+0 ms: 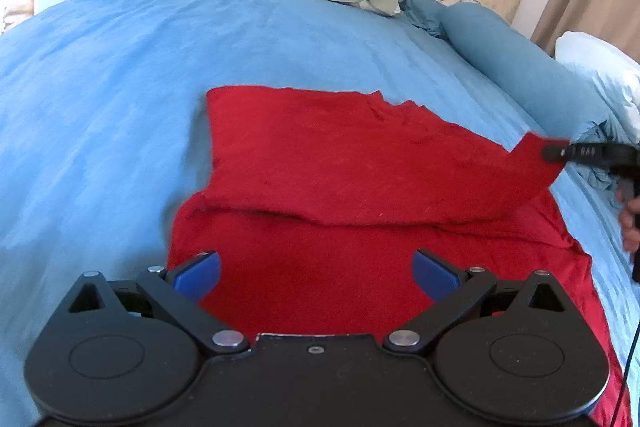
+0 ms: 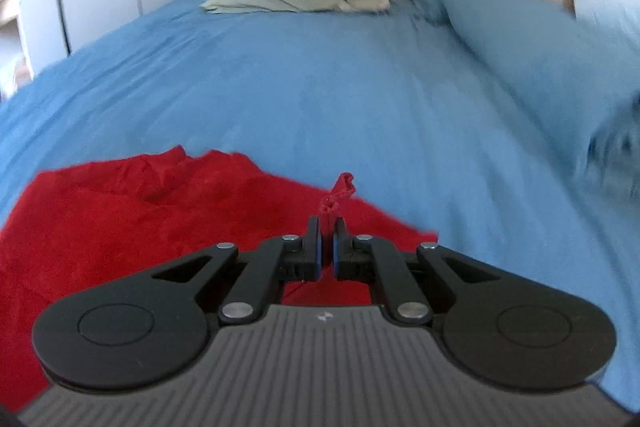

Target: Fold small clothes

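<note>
The right gripper (image 2: 327,247) is clamped on a bunched corner of the red garment (image 1: 340,171), lifted at its right edge, while the left gripper (image 1: 316,275), jaws wide apart, hovers over the near hem; the cloth lies half-folded, long axis left-to-right, on the blue bedspread (image 1: 120,67).

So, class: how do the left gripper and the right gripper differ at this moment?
The left gripper is open, its fingers spread wide; the right gripper is shut. The left holds nothing and hangs over the red cloth; the right pinches a bunched edge of it. Both are black with blue pads.
</note>
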{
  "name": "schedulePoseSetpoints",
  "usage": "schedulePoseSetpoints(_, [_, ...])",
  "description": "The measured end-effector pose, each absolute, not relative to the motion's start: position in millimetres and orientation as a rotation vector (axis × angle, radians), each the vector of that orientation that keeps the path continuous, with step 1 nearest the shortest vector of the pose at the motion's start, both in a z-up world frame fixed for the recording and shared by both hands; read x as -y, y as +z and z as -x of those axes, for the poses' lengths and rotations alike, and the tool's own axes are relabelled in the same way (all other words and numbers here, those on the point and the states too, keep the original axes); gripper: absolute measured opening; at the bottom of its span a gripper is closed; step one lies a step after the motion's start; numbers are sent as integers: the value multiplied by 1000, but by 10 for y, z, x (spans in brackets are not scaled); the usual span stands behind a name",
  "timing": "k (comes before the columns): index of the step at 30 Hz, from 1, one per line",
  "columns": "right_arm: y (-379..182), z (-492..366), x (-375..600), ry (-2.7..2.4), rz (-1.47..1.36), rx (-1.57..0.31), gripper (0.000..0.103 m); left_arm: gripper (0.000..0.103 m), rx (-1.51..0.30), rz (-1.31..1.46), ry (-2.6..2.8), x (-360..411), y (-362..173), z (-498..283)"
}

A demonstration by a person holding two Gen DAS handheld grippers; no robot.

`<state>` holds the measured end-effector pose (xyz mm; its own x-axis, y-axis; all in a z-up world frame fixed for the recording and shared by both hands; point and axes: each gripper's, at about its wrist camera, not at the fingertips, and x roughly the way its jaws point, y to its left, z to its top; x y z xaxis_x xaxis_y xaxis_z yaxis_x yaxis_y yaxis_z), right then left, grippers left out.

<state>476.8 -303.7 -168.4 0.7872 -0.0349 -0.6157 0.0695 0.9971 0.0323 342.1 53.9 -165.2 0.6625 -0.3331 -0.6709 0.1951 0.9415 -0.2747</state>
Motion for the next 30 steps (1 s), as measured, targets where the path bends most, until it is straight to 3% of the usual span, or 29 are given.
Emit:
schedulePoseSetpoints(2, [-1794, -4727, 3190, -81, -133, -679, 24, 103, -786, 175, -310, -485, -1627, -3469])
schedulePoseSetpoints(4, [-1901, -4704, 3302, -128, -157, -703, 38, 103, -773, 157, -317, -417, -1587, -3533])
schedulePoseSetpoints(8, [-1931, -4438, 3237, -176, -59, -625, 87, 103, -736, 125, -325, -273, -1498, -3727])
schedulePoseSetpoints(9, [-1925, -4375, 3206, -155, -42, -585, 92, 103, -726, 121, -326, -237, -1482, -3787])
schedulePoseSetpoints(22, [-2357, -4404, 3118, 55, -118, -643, 93, 103, -807, 87, -278, -66, -1817, -4361])
schedulePoseSetpoints(28, [-1847, -4000, 3147, 111, -118, -525, 93, 103, -701, 137, -261, -234, -1242, -3975])
schedulePoseSetpoints(30, [-1549, -3688, 3175, 123, -102, -457, 99, 103, -631, 140, -241, -318, -963, -3732])
